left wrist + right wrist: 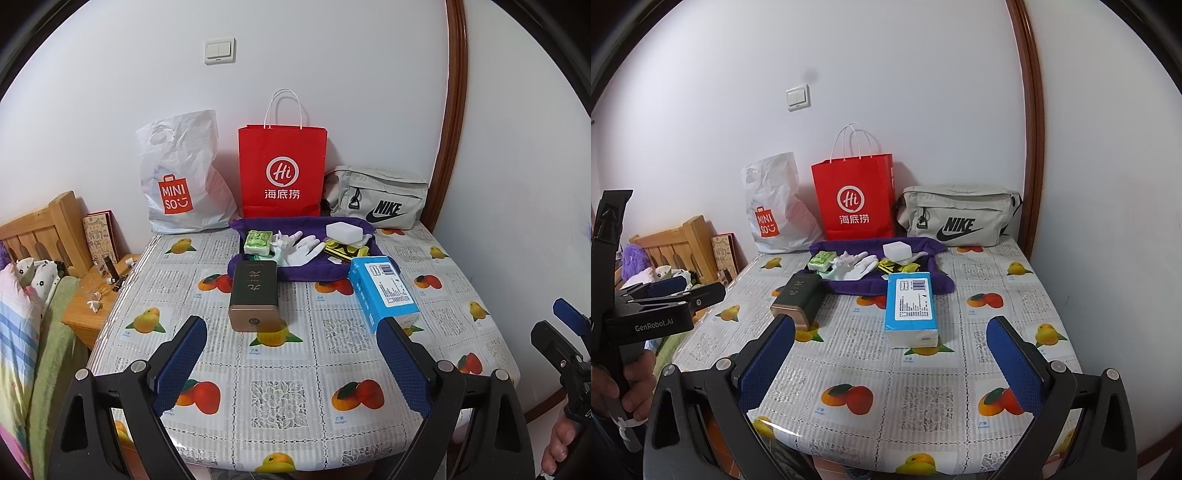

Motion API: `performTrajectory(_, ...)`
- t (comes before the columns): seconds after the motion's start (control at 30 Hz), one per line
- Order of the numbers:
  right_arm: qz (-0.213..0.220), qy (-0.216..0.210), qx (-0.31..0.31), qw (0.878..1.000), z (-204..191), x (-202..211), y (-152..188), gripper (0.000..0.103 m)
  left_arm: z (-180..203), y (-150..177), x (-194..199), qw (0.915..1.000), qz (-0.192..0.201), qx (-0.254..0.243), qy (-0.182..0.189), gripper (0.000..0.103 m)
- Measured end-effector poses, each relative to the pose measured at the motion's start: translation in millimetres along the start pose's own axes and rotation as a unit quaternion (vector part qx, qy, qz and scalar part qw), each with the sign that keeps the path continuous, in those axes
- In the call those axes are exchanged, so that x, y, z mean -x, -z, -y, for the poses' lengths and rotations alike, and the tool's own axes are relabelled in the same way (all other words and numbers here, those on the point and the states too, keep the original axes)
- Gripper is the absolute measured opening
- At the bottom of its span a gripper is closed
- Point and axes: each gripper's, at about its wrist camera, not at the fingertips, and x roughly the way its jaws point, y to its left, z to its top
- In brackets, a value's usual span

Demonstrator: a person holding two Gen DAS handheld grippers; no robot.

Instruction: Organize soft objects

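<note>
A purple cloth tray [255, 266] [916, 286] lies at the back middle of the table. It holds a green packet [258, 242] [820, 260], white gloves [301, 249] [858, 267], a white block [343, 232] [897, 250] and yellow pieces [341, 249] [892, 266]. A blue tissue pack [384, 291] [911, 308] and a dark box [254, 293] [799, 299] lie in front of it. My left gripper [293, 328] is open and empty above the near table. My right gripper [890, 330] is open and empty, just short of the tissue pack.
A white Miniso bag [183, 177] [775, 210], a red paper bag [282, 173] [855, 199] and a grey Nike pouch [380, 197] [956, 216] stand against the back wall. A wooden nightstand [98, 299] and a bed [22, 314] are left of the table.
</note>
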Motion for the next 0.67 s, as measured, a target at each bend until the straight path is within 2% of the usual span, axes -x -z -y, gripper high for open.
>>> performTrajectory(0.67,-0.002,-0.001,-0.007,1.000,1.8,-0.7,0.8,0.102,-0.3,1.6,-1.3,1.0000,0.001,-0.003,0.003,0.093)
